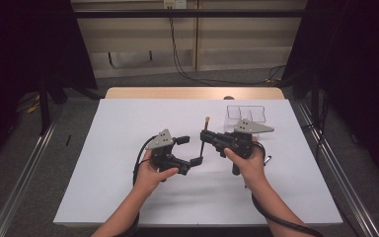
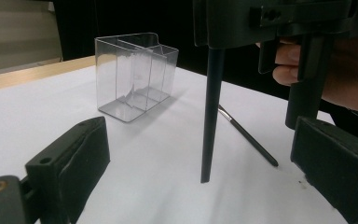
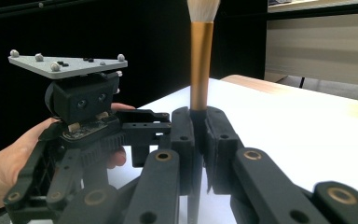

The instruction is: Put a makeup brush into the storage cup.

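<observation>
The right gripper (image 1: 211, 138) is clamped on a makeup brush (image 1: 205, 138), its two black jaws pressed together around the dark handle just below the gold collar (image 3: 200, 65). The brush stands upright: the pale bristles (image 3: 203, 10) point up, and the thin end of the handle (image 2: 206, 179) rests on the white table (image 1: 128, 197). In the left gripper view the handle shows as a dark rod (image 2: 211, 116) coming straight down out of the right gripper's jaws to the tabletop.

The left gripper (image 1: 188, 150) sits just beside the brush with its jaws spread wide apart and nothing between the pads (image 2: 81, 158); no pad touches the handle. The two grippers face each other near the middle of the table, each held in a hand (image 1: 150, 173).

A second, thinner brush (image 2: 249, 137) lies flat on the table behind the upright one, close to the right hand (image 1: 249, 165). A clear plastic box (image 1: 246, 116) with inner dividers stands farther back, apart from both brushes.
</observation>
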